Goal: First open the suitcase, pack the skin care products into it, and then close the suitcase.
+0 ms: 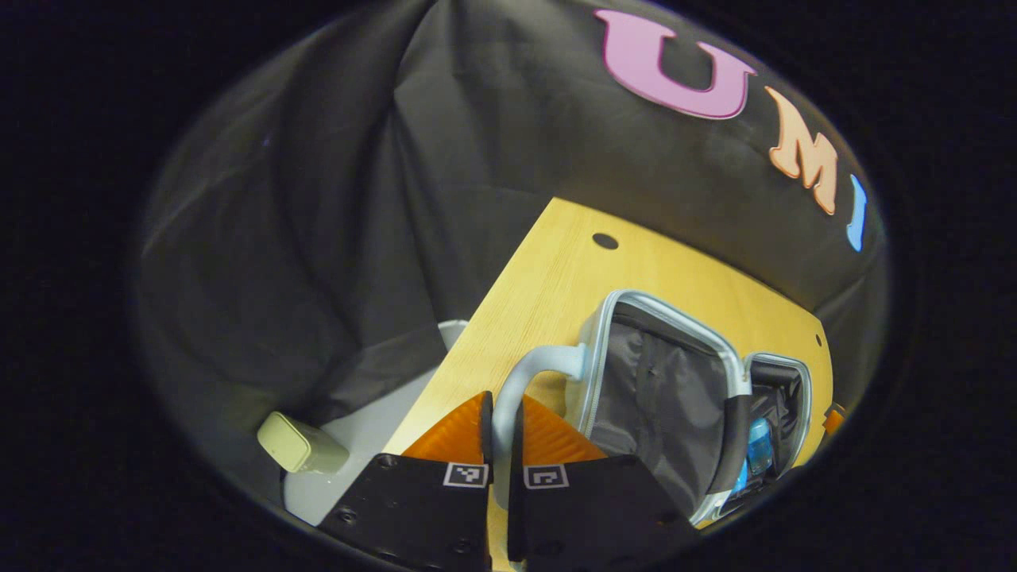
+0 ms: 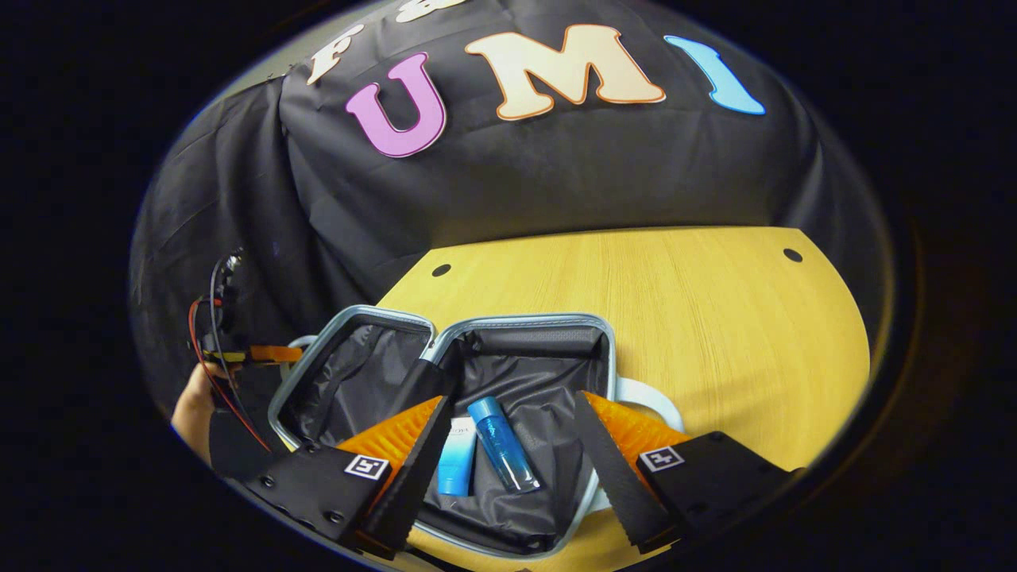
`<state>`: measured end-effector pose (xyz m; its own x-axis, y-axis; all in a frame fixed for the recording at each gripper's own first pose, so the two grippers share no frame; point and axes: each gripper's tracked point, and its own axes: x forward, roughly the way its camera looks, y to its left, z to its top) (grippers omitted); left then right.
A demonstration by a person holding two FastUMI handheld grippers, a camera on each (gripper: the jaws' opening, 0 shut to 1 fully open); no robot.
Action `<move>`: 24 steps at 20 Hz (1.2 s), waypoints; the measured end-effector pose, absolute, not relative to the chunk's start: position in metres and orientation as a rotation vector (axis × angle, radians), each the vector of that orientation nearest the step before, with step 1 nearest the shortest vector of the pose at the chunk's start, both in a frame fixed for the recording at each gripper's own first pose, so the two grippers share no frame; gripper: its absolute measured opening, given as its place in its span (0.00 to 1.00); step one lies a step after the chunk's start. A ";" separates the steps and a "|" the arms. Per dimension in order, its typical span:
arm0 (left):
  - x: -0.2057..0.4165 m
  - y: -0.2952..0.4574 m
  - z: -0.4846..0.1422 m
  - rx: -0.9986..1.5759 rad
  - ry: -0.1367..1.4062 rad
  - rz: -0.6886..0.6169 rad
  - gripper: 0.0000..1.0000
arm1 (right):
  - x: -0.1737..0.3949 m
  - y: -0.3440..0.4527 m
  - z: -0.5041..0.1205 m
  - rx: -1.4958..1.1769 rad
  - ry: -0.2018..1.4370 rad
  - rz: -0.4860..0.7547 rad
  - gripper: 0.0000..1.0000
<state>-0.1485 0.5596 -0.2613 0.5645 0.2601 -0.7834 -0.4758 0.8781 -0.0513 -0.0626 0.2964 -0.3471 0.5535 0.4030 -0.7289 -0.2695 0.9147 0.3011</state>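
The small pale-blue hard-shell suitcase [image 2: 508,381] with dark grey fabric lining lies open on the light wooden table [image 2: 715,318], its lid half [image 2: 357,373] raised at a slant on the left of the right gripper view. Inside the base half lie two skin care products side by side — a clear blue bottle [image 2: 502,443] and a blue-and-white tube [image 2: 457,457], close together, the bottle tilted.

In the left gripper view the left gripper [image 1: 503,433] is clamped narrow on the pale-blue curved handle [image 1: 520,381] on the lid's side, both fingers pressing it.

The right gripper [image 2: 508,445] hangs over the base half with its fingers spread wide, holding nothing, the two products showing between them. A second pale handle [image 2: 651,401] sticks out at the base's right side.

Off the table's edge, low in the left gripper view, sits a cream-coloured boxy object [image 1: 298,445] on a pale surface.
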 end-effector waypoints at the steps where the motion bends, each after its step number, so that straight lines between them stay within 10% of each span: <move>1: -0.147 0.549 -0.244 -0.264 0.858 0.427 0.02 | -0.063 0.293 -0.347 0.156 0.892 0.404 0.98; 24: -0.053 0.241 -0.089 -0.173 0.611 0.036 0.01 | -0.070 0.140 -0.311 0.168 0.804 0.442 0.98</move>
